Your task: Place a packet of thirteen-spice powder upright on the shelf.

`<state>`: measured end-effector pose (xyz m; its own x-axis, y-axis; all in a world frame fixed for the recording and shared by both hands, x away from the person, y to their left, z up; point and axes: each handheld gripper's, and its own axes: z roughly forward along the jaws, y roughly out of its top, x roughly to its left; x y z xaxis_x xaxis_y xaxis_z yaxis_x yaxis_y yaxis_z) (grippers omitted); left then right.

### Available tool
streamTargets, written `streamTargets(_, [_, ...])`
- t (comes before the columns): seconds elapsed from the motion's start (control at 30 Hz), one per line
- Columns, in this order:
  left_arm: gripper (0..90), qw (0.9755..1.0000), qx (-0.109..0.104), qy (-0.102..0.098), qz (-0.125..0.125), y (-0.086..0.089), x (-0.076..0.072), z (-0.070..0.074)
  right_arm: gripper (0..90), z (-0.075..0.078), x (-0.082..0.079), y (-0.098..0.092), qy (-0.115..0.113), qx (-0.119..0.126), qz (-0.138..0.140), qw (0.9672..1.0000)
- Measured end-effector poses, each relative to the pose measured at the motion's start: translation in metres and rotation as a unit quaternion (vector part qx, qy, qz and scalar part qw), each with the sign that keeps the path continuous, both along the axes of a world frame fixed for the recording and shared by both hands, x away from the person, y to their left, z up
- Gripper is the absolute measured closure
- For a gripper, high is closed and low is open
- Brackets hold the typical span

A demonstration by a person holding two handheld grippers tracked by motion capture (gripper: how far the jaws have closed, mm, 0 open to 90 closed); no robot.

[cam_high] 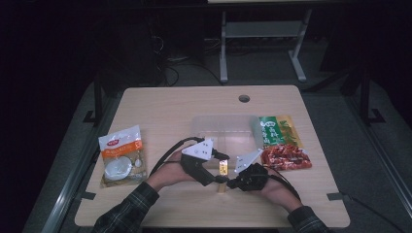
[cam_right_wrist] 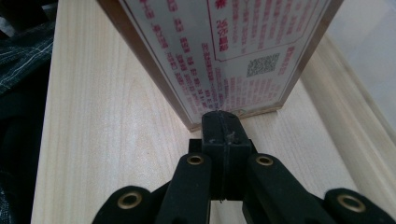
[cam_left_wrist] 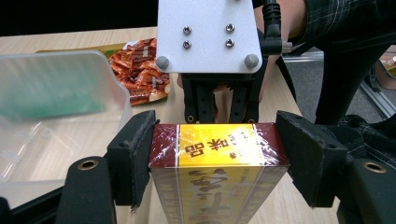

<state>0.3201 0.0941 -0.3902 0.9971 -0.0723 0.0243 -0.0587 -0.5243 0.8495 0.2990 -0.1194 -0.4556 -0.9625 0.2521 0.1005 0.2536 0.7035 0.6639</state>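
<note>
A yellow and maroon box [cam_high: 223, 168] wrapped in clear film stands near the table's front middle. My left gripper [cam_high: 222, 174] comes in from the left and is shut on it; in the left gripper view its pads [cam_left_wrist: 140, 149] press both sides of the box [cam_left_wrist: 219, 186]. My right gripper [cam_high: 229, 183] reaches in from the right, shut. In the right gripper view its closed tips [cam_right_wrist: 223, 119] rest against the lower edge of the box's printed back [cam_right_wrist: 219, 46]. Whether they pinch the film I cannot tell. The left gripper view has the right gripper [cam_left_wrist: 219, 116] behind the box.
A clear plastic container [cam_high: 223, 128] sits behind the grippers. Right of it lie a green packet [cam_high: 276, 130] and a red snack packet [cam_high: 286, 158]. A white and orange packet [cam_high: 121, 155] lies at the left. A cable hole [cam_high: 244, 98] marks the far edge.
</note>
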Motion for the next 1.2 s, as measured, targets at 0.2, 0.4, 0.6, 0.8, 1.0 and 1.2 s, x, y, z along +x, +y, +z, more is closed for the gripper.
streamTargets(0.2, [28.9, 1.0, 0.001, 0.002, 0.0, 0.001, 0.0, 0.0, 90.0, 0.0, 0.0, 0.0, -0.001, 0.0, 0.0, 1.0])
streamTargets(0.4, [19.4, 0.9998, -0.004, 0.007, 0.017, 0.006, -0.003, 0.005, 90.0, 0.001, 0.0, -0.002, 0.002, 0.003, -0.001, 1.0])
streamTargets(0.6, [14.9, 0.9991, -0.012, 0.007, 0.041, 0.023, -0.007, 0.012, 83.3, 0.003, 0.001, -0.007, 0.006, 0.007, -0.008, 0.9999])
streamTargets(0.8, [14.9, 0.9976, 0.012, 0.004, 0.068, 0.046, -0.015, 0.008, 68.8, 0.008, -0.003, -0.017, 0.011, 0.021, -0.016, 0.9996])
streamTargets(1.0, [15.6, 0.9934, 0.038, 0.019, 0.107, 0.071, -0.02, -0.007, 53.8, 0.013, -0.006, -0.026, 0.005, 0.024, -0.018, 0.9995])
streamTargets(1.2, [16.7, 0.9875, 0.061, 0.039, 0.14, 0.092, -0.029, -0.024, 42.1, 0.018, -0.009, -0.03, 0.009, 0.038, -0.03, 0.9988])
